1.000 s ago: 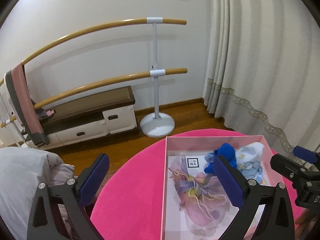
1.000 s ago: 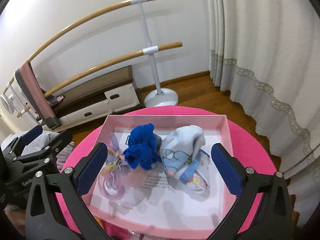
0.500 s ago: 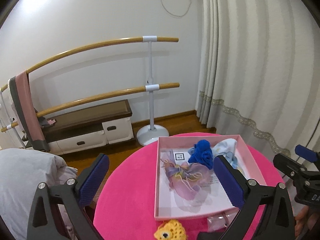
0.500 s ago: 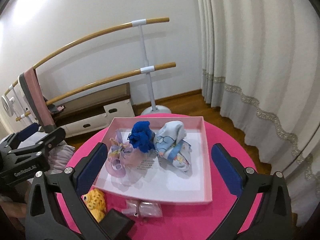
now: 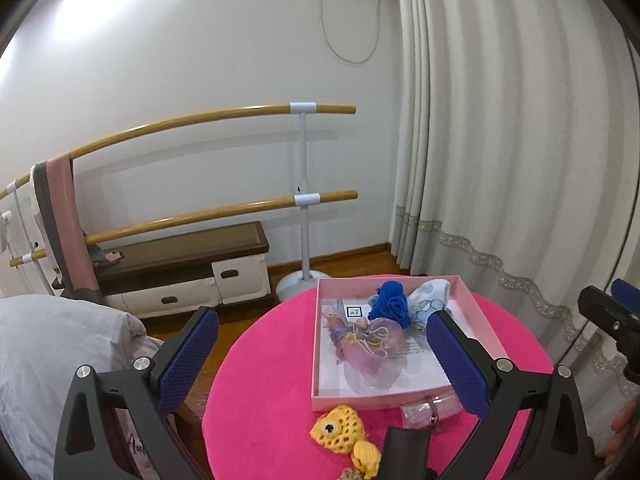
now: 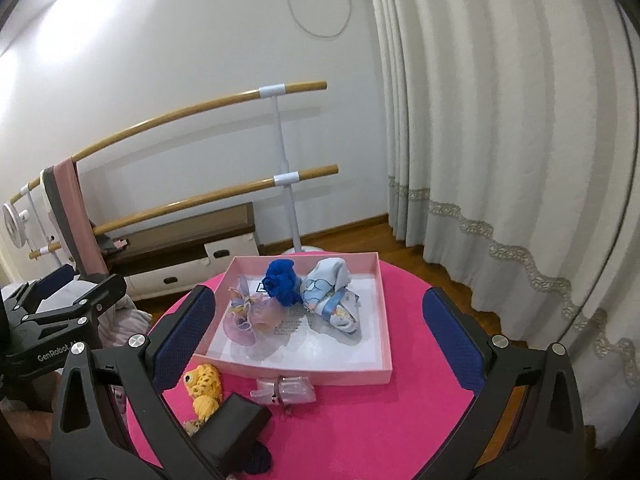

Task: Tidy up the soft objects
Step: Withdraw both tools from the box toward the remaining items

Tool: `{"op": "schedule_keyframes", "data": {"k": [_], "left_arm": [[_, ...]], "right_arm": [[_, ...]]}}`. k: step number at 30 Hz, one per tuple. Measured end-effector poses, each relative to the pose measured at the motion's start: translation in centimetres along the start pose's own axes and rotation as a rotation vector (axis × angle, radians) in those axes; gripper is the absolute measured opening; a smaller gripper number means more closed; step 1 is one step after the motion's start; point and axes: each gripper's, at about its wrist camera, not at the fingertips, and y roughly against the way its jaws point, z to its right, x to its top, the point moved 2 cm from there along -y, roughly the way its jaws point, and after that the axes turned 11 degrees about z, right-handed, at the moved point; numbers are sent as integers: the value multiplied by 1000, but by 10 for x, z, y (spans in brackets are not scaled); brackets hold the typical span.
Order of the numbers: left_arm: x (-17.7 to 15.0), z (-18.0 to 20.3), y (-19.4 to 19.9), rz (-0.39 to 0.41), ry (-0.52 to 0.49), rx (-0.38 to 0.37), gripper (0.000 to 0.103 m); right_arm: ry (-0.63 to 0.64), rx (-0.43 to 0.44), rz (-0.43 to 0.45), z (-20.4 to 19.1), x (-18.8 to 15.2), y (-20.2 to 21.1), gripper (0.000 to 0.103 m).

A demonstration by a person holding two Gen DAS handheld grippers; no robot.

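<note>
one pink box (image 6: 382, 314) sits on the round pink counter (image 6: 400, 412), in the middle of the right wrist frame and right of centre, low, in the left wrist frame. it is shallow, lidless, with white printed paper on its floor. three soft things lie in its far half: a sheer lilac pouch (image 6: 252, 318) with tangled cord at the left, a deep blue knitted piece (image 6: 282, 282) in the middle, touching the pouch, and a pale blue printed cloth (image 6: 330, 298) at the right, touching the blue piece. the near half of the box holds only the paper.

outside the box, along its near wall, lie two things: one yellow crochet fish (image 6: 204, 388) at the lower left, and one small clear plastic packet (image 6: 286, 390) just beside the wall. a dark block (image 6: 234, 426) stands below the fish, close to the camera.

the left gripper (image 5: 320, 360) hovers above the counter with its jaws spread wide and nothing between them; its blue pads frame the box's left side. the right gripper (image 6: 320, 336) likewise has its jaws wide apart and empty, one pad on each side of the box.

behind, one stand with two wooden bars (image 5: 224, 210), one pink and grey cloth (image 5: 60, 216) draped over the upper bar at left, one low bench with two drawers (image 5: 192, 276), and curtains (image 5: 512, 160) at right.
</note>
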Motion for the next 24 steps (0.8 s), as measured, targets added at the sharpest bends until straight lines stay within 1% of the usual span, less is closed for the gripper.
{"op": "schedule_keyframes", "data": {"k": [3, 8, 9, 13, 17, 24], "left_arm": [[-9, -1, 22, 11, -12, 6, 103], [-26, -7, 55, 6, 5, 5, 103], [-24, -8, 52, 2, 6, 5, 103], [-32, -12, 66, -16, 4, 11, 103], [-26, -9, 68, -23, -4, 5, 103], [-20, -8, 61, -35, 1, -2, 103]], "right_arm": [[5, -12, 18, -1, -4, 17, 103], [-4, -25, 19, 5, -14, 36, 103], [-7, -26, 19, 6, -15, 38, 103], [-6, -45, 20, 9, -21, 46, 103], [-7, -44, 6, 9, -28, 47, 103], [-2, -37, -9, 5, -32, 44, 103]]}}
